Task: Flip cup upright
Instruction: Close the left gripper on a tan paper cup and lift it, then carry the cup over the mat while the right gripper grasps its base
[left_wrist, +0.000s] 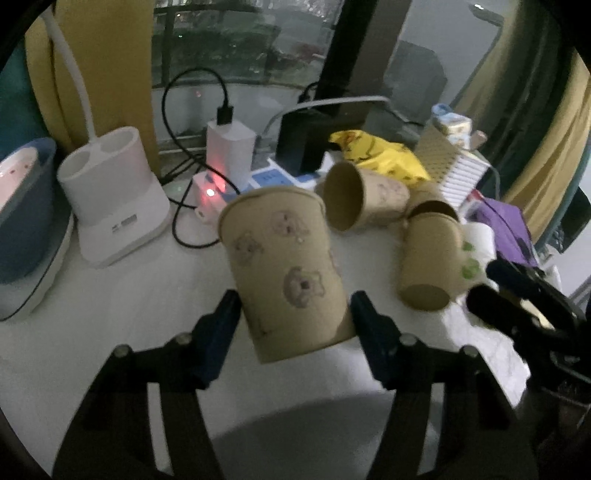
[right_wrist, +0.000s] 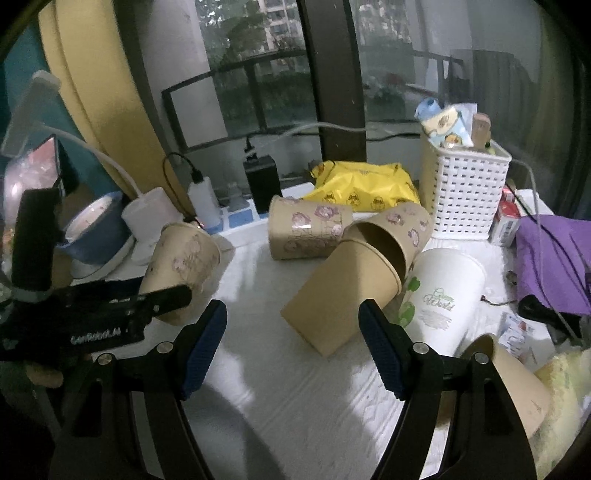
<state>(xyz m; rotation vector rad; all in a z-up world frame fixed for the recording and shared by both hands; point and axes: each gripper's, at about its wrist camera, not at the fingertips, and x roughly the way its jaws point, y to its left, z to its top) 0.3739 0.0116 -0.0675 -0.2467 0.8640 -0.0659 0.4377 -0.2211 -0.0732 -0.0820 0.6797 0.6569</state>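
My left gripper (left_wrist: 295, 314) is shut on a brown paper cup with bear prints (left_wrist: 284, 269), held near its base, mouth up and tilted a little, above the white table (left_wrist: 110, 332). The same cup shows in the right wrist view (right_wrist: 181, 269), held by the left gripper (right_wrist: 162, 302). My right gripper (right_wrist: 291, 332) is open and empty, just in front of a plain brown cup (right_wrist: 343, 295) lying on its side. Another printed cup (right_wrist: 306, 232) lies on its side behind it. A third printed cup (right_wrist: 399, 236) lies nested with the plain one.
A white cup with green print (right_wrist: 443, 302) lies at the right. A white basket (right_wrist: 465, 195), yellow bag (right_wrist: 365, 188), purple cloth (right_wrist: 550, 258), white lamp base (left_wrist: 110, 199), blue bowl (left_wrist: 26, 206) and chargers with cables (left_wrist: 229, 151) crowd the table's back and sides.
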